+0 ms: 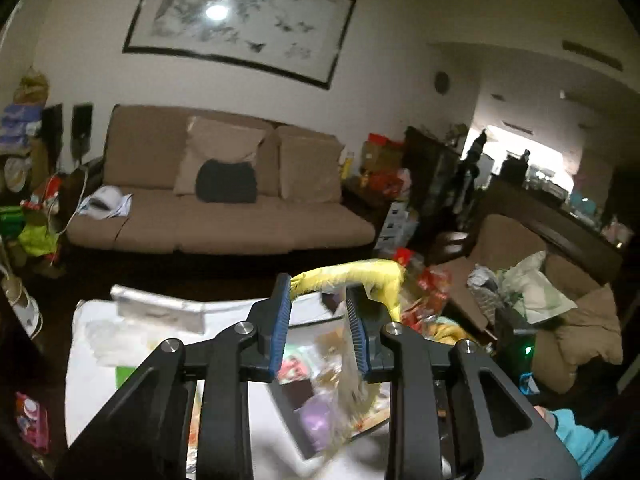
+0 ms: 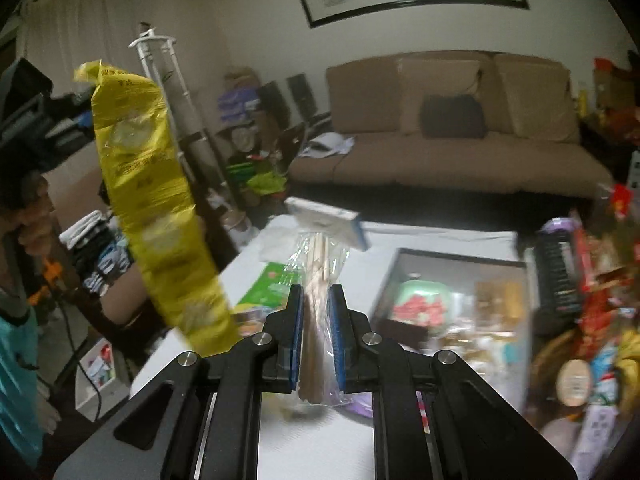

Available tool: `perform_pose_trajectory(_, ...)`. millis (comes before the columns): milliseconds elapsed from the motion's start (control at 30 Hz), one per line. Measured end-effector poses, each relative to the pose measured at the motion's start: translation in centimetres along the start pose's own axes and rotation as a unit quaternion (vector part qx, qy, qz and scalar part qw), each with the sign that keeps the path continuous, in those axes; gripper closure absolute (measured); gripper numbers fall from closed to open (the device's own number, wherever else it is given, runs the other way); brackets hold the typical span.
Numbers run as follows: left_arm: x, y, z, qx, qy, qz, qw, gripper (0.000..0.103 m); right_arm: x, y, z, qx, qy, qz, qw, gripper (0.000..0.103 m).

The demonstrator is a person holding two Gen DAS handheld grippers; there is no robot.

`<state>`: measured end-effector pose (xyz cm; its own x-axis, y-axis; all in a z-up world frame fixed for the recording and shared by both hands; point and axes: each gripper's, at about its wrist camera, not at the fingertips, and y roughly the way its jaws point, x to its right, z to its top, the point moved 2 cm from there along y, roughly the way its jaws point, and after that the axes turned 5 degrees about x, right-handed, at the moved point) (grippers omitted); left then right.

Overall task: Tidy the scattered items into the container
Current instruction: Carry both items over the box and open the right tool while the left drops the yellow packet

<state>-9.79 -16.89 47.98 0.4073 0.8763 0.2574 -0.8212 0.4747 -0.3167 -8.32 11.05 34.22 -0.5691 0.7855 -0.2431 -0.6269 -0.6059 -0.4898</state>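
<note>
- The right gripper (image 2: 316, 320) is clamped on a clear plastic packet of pale wooden sticks (image 2: 318, 276) with a white and blue header card, held above the white tabletop (image 2: 420, 240).
- The left gripper (image 1: 318, 312) has its jaws a little apart; a long yellow plastic snack bag (image 1: 352, 276) crosses their tips. The blurred clear wrapper at the right pad seems pinched, but I cannot tell for sure.
- In the right wrist view the same yellow bag (image 2: 156, 216) hangs over the tabletop's left edge.
- The dark-rimmed rectangular container (image 2: 460, 280) sits toward the tabletop's right edge, already holding colourful packets.
- A green flat packet (image 2: 272, 284) lies on the tabletop near its left edge, just left of the container.
- Heaped snacks (image 2: 592, 312) crowd the right edge; the far edge faces open floor before a brown sofa (image 1: 224, 184).
</note>
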Motion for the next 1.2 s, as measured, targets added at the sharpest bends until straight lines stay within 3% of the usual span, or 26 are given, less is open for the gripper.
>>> perform_pose_trajectory(67,2.6,1.7,0.3,-0.005,0.016,0.004,0.9999,0.078,1.8,-1.0,-0.4,-0.008,0.006,-0.01,1.0,0.091)
perform_pose_trajectory(133,4.3,3.2,-0.1,-0.014,0.008,-0.01,0.9998,0.084,3.6,-1.7,-1.2,-0.013,0.013,-0.021,1.0,0.091)
perform_pose_trajectory(267,7.1,6.5,-0.5,-0.032,-0.008,-0.022,0.9992,0.084,7.6,-1.0,-3.2,-0.039,0.037,-0.046,0.997,0.091)
perform_pose_trajectory(433,9.6,9.6,-3.9,-0.071,0.0,-0.024,0.9972,0.084,13.6,3.8,-9.4,-0.125,0.091,-0.082,0.985,0.087)
perform_pose_trajectory(600,10.3,10.3,-12.1,-0.124,-0.001,-0.016,0.9921,0.08,18.7,6.4,-14.0,-0.156,0.153,-0.102,0.97,0.079)
perform_pose_trajectory(667,10.6,10.2,-15.9,-0.14,0.001,-0.018,0.99,0.071,19.4,5.8,-14.4,-0.144,0.16,-0.099,0.972,0.075)
perform_pose_trajectory(733,11.3,10.5,-20.5,-0.162,0.001,-0.013,0.9868,0.058,19.8,4.8,-14.4,-0.135,0.164,-0.103,0.972,0.062)
perform_pose_trajectory(867,13.0,13.0,-30.8,-0.226,-0.006,-0.021,0.9739,0.047,19.1,1.9,-14.4,-0.114,0.154,-0.094,0.977,0.055)
perform_pose_trajectory(967,14.1,15.6,-36.3,-0.256,-0.011,-0.023,0.9664,0.04,17.9,-0.2,-15.0,-0.094,0.146,-0.085,0.981,0.048)
perform_pose_trajectory(1067,15.1,18.3,-39.1,-0.259,-0.004,-0.02,0.9658,0.037,16.7,-2.1,-16.5,-0.089,0.141,-0.073,0.983,0.048)
perform_pose_trajectory(1200,16.0,21.2,-40.2,-0.255,0.011,-0.017,0.9668,0.037,15.8,-3.1,-18.2,-0.092,0.134,-0.066,0.984,0.048)
